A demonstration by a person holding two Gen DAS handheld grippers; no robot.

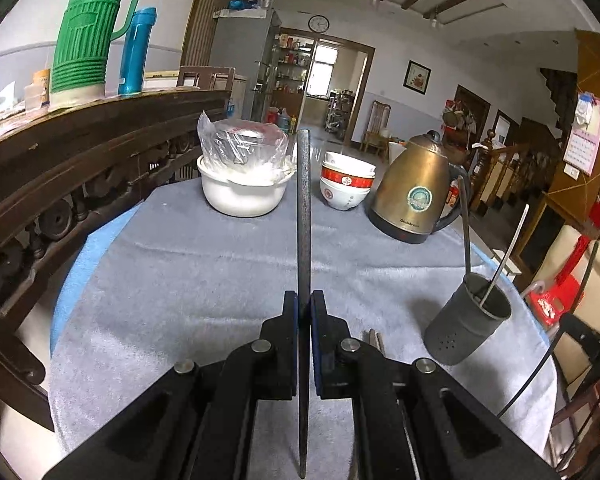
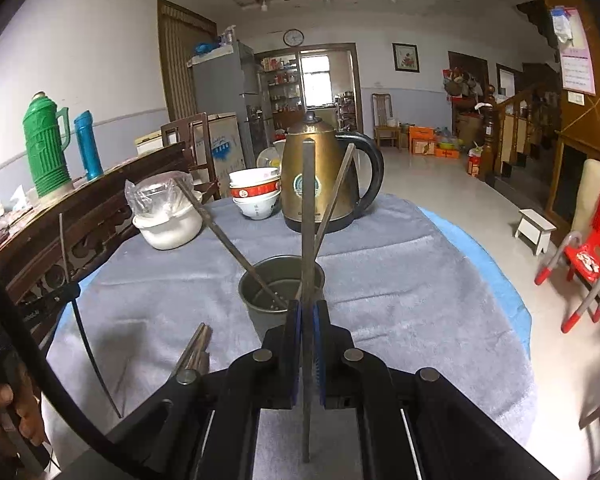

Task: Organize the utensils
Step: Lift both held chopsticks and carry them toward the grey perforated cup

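Note:
My left gripper is shut on a dark chopstick that stands upright above the grey cloth. A grey perforated utensil cup stands to its right with two metal chopsticks leaning in it. My right gripper is shut on another dark chopstick, held upright just in front of and above the cup, which holds two leaning chopsticks. More chopsticks lie on the cloth left of the right gripper; their ends also show in the left wrist view.
A white pot with a plastic bag, stacked bowls and a brass kettle stand at the table's far side. A dark wooden sideboard with a green thermos runs along the left. A red chair stands right.

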